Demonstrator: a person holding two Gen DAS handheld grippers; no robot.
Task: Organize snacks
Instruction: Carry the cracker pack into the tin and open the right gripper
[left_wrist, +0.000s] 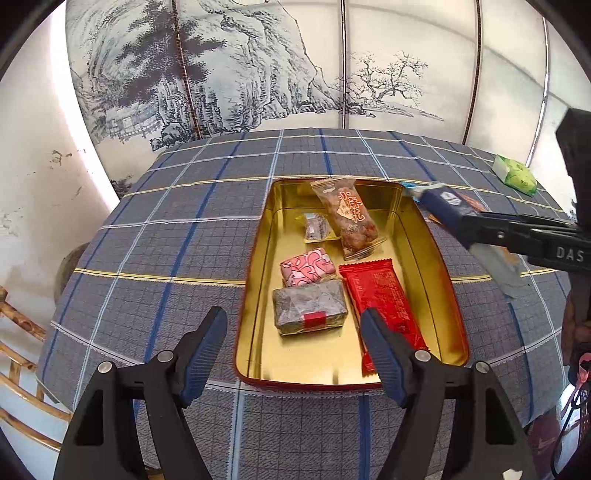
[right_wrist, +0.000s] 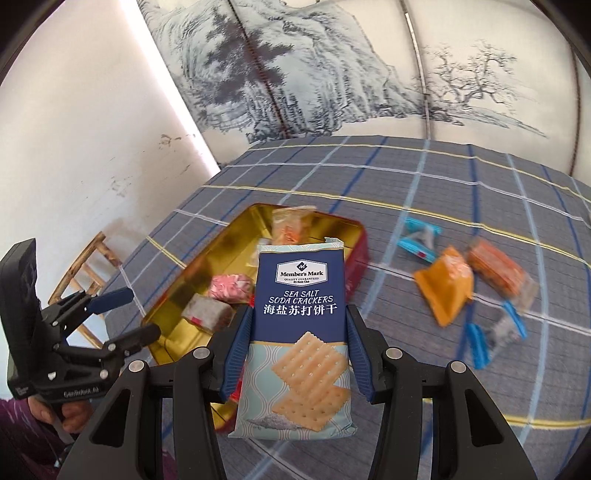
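Note:
A gold tin (left_wrist: 258, 295) with a red rim sits on the checked tablecloth. It holds a red wrapper (left_wrist: 380, 299), a grey block (left_wrist: 308, 308), a pink packet (left_wrist: 306, 271), a clear brown snack bag (left_wrist: 347, 216) and a small dark packet (left_wrist: 316, 227). My left gripper (left_wrist: 295, 332) is open and empty over the tin's near end. My right gripper (right_wrist: 299, 343) is shut on a blue soda cracker pack (right_wrist: 299, 332), held in the air beside the tin (right_wrist: 177, 295); the pack also shows in the left wrist view (left_wrist: 443, 206).
Loose snacks lie on the cloth right of the tin: an orange bag (right_wrist: 447, 291), an orange-red packet (right_wrist: 495, 266) and blue-ended packets (right_wrist: 421, 236) (right_wrist: 495, 336). A green box (left_wrist: 515, 175) sits at the far right. A painted screen stands behind; a bamboo chair (left_wrist: 14, 354) stands left.

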